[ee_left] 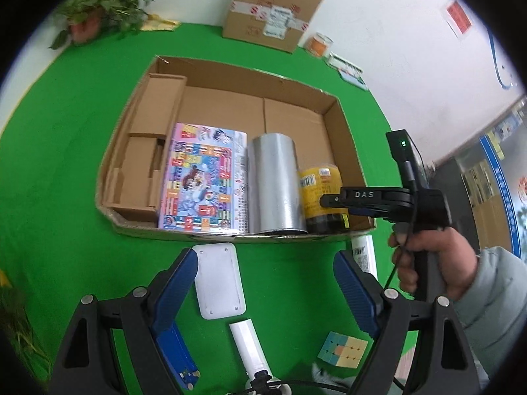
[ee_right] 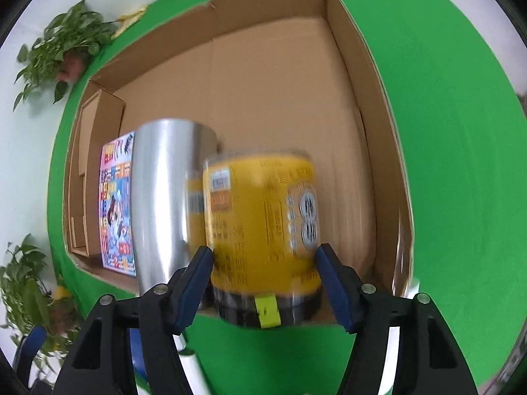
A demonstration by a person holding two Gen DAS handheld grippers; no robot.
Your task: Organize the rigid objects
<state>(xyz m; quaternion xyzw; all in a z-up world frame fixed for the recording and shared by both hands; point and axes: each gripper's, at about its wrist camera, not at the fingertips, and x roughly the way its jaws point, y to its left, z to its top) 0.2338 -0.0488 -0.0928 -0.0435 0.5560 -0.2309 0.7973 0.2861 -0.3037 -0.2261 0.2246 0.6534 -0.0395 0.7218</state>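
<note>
Right wrist view: right gripper (ee_right: 263, 270) is clamping rigid yellow jar (ee_right: 263, 227) low (slick label, probably heavy) beside silver can (ee_right: 161, 204).

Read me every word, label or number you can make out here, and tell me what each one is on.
"DAS": on the right gripper, seen from the left wrist.
Yellow jar: label print and barcode, too blurred to read.
Book: cover print too small to read.
Closed box: shipping label and tape marks unreadable.
White bottle: barcode, digits too small.
Red wall sign: unreadable.
</note>
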